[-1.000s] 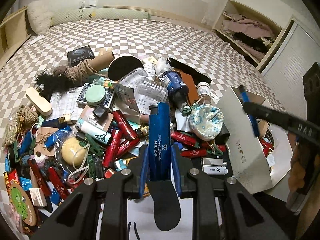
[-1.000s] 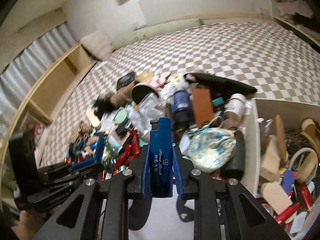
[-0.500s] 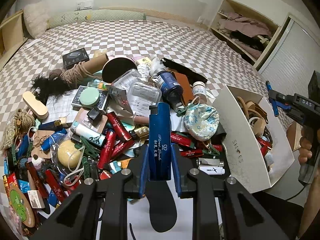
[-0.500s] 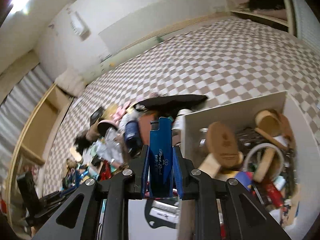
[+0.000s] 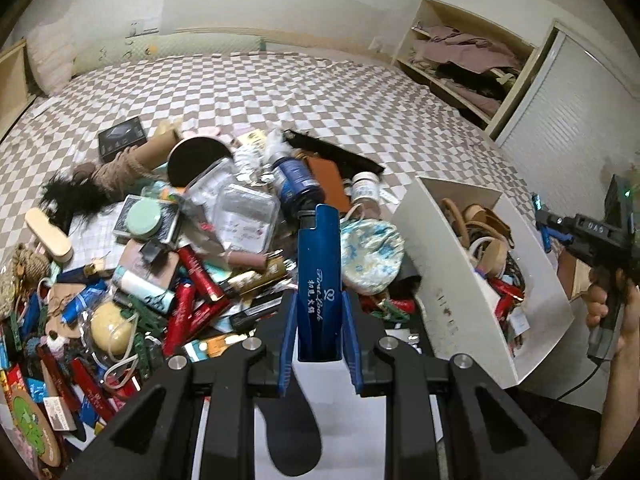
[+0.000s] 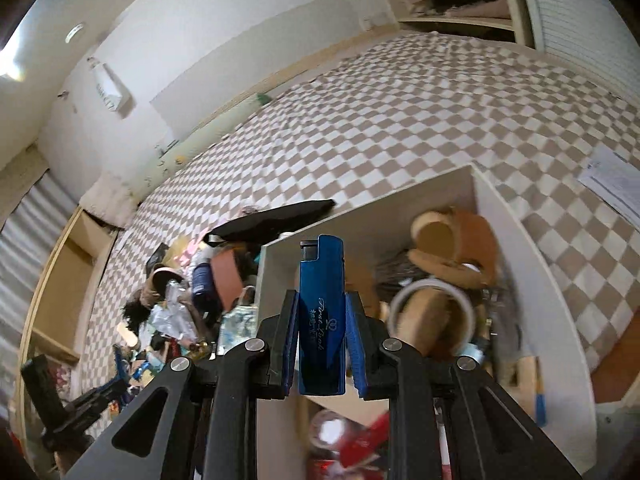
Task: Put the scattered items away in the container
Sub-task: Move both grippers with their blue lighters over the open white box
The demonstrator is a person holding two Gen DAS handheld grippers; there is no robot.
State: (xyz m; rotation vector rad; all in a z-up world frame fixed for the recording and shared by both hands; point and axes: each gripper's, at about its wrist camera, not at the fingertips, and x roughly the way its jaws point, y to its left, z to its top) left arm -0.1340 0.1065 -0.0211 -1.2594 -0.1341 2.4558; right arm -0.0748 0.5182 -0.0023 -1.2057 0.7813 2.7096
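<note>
The scattered items [image 5: 192, 264] lie in a dense heap on a checkered bedspread [image 5: 280, 92], spreading across the left and middle of the left wrist view: red tubes, a dark blue bottle [image 5: 296, 182], a clear plastic case, a floral round pouch [image 5: 370, 254] and a black feathery tuft at the far left. Just right of the heap stands the container [image 5: 452, 280], a white open box already holding wooden rings, brown pieces and red tubes. In the right wrist view the same box [image 6: 532, 280] fills the near right, with the heap to its left.

The left gripper [image 5: 319, 320] hangs above the near edge of the heap, its blue pads clamped on an upright blue lighter [image 5: 320, 280] bearing white script. The right gripper [image 6: 322, 344] is poised over the box's near left wall, its pads closed on a second blue lighter [image 6: 322, 312], which points over the box interior. In the left wrist view the right gripper's black body shows at the far right beyond the box, with the person's hand [image 5: 618, 312] wrapped round its handle.
</note>
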